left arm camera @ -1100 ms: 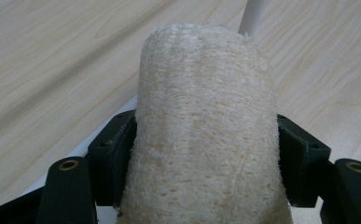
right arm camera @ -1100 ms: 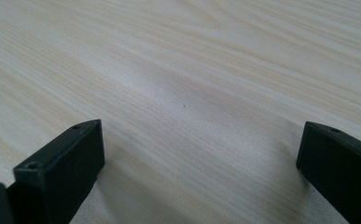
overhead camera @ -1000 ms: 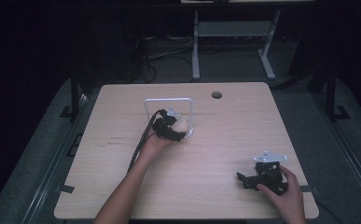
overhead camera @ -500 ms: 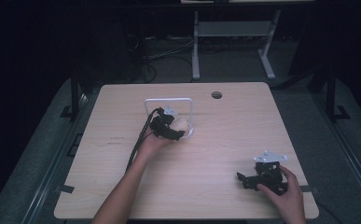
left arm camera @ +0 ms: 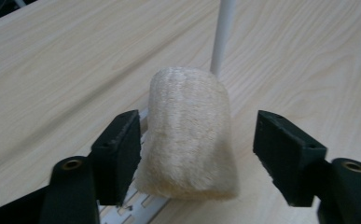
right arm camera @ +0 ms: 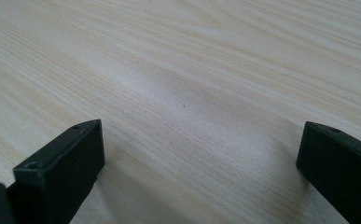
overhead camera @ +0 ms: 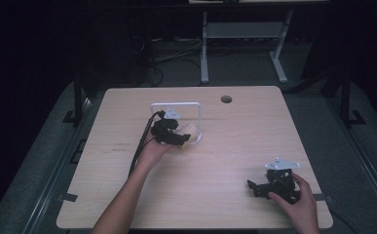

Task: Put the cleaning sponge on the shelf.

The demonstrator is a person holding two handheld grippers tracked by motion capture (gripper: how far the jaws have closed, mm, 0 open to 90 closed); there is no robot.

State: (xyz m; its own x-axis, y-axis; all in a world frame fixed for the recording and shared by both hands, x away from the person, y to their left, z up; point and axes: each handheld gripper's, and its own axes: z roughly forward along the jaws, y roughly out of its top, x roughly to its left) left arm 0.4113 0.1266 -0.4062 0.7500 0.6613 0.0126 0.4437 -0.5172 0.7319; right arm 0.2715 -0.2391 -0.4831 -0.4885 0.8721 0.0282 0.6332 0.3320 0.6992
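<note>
Left gripper view: our left tongs (left arm camera: pixel 192 154) straddle the cream fuzzy roll (left arm camera: pixel 187 135), jaws spread; the left jaw touches or nearly touches it, the right stands clear. The roll rests on the white wire rack (overhead camera: pixel 196 109) base at mid-desk (overhead camera: pixel 127 204), its long axis running away from the camera toward the rack's upright post. Risk, we judge: uneven closure shoves it sideways off the base. Right tongs (overhead camera: pixel 261 187) rest released, near the desk's front right.

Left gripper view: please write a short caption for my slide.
Open left gripper straddles a beige fuzzy roll beside a white rack.
</note>
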